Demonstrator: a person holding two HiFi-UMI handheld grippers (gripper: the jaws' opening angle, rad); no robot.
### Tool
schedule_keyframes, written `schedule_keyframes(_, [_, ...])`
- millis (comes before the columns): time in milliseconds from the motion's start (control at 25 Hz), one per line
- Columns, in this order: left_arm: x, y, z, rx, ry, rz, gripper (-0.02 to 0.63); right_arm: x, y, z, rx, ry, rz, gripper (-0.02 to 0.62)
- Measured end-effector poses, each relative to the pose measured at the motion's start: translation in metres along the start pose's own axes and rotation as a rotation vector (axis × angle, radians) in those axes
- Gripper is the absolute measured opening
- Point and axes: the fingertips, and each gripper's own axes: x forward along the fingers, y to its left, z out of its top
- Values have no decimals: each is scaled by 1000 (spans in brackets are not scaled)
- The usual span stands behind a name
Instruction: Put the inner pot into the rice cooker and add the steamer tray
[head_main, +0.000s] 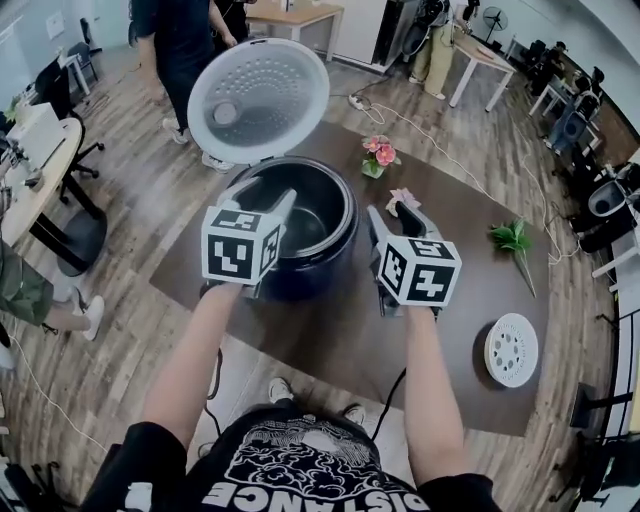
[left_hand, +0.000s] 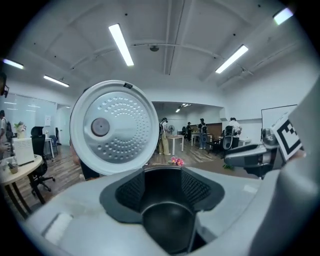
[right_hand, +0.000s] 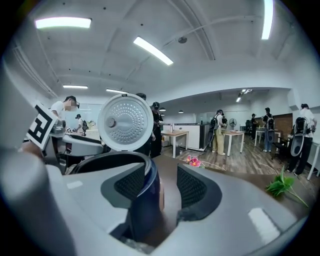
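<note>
A: What lies closest to the person?

B: The two tools, one in each hand, each carrying its marker cube. The left tool (head_main: 265, 200) reaches the left rim of the rice cooker (head_main: 322, 262). The right tool (head_main: 393, 215) stands at the cooker's right side.

A: Does either one grip anything?

B: No. The left tool's jaws stand apart, and its own view looks between the ribbed pads (left_hand: 131, 189) into a dark hollow; neither pad presses on anything. The right tool's jaws are apart too. The cooker's dark-blue wall and rim stand between them, near one pad, with a clear gap to the other.

A: And the steamer tray?

B: The steamer tray (head_main: 511, 349), a white disc with holes, lies flat on the brown surface (head_main: 330, 340) to the person's right. It is well apart from the cooker and from both tools.

A: Where is the inner pot?

B: The inner pot (head_main: 312, 228) sits down inside the cooker, its dark, shiny inside showing below the rim.

A: What is farther off?

B: The lid (head_main: 258, 100) stands raised at the cooker's far side, its white dotted underside facing the person. A small pink flower (head_main: 403, 197) lies just beyond the right tool, a bunch of pink flowers (head_main: 378, 152) lies past the cooker, and a green sprig (head_main: 513, 238) lies out to the right. On the wooden floor (head_main: 120, 200) beyond, a person in dark clothes (head_main: 180, 50) stands behind the lid.
</note>
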Motion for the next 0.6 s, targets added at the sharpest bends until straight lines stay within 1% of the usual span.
schedule_keyframes(160, [6, -34, 14, 21, -24, -40, 221, -26, -27, 2, 6, -25, -36, 216])
schedule_keyframes(600, [34, -157, 42, 67, -55, -205, 247, -107, -120, -5, 42, -45, -170, 253])
